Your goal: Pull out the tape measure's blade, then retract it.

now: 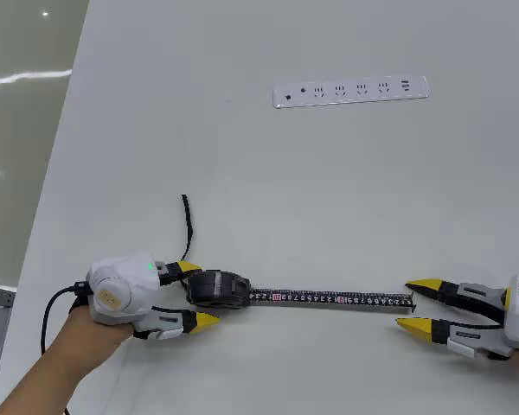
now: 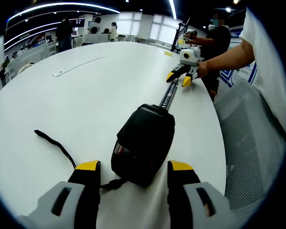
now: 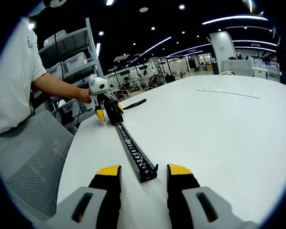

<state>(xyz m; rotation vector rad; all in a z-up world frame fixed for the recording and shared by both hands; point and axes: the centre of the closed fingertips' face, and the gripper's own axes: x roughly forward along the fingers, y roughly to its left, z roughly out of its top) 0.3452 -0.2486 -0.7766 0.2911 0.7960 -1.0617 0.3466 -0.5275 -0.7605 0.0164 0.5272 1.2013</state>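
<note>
Two grippers faced each other along one tape measure on the broad white table (image 1: pixel 285 173). The left gripper (image 1: pixel 203 293) (image 2: pixel 134 166) held its yellow-tipped jaws wide apart. The black, rounded plastic tape measure case (image 1: pixel 218 288) (image 2: pixel 145 140) (image 3: pixel 115 110) sat on the table between those tips, and they did not look pressed against it. From the case's front, the narrow dark blade with pale numerals (image 1: pixel 333 299) (image 2: pixel 169 94) (image 3: pixel 133 150) ran flat along the table to the right gripper (image 1: pixel 407 304) (image 3: pixel 144 170). The blade's hooked end lay between that gripper's jaws, which also stood apart, with a gap to each tip. A thin black strap (image 1: pixel 188 220) (image 2: pixel 55 143) trailed from the case's rear, out past the left gripper's jaw. A long white power strip (image 1: pixel 352 90) (image 2: pixel 78 66) (image 3: pixel 229 92) lay well apart from both grippers.
</note>
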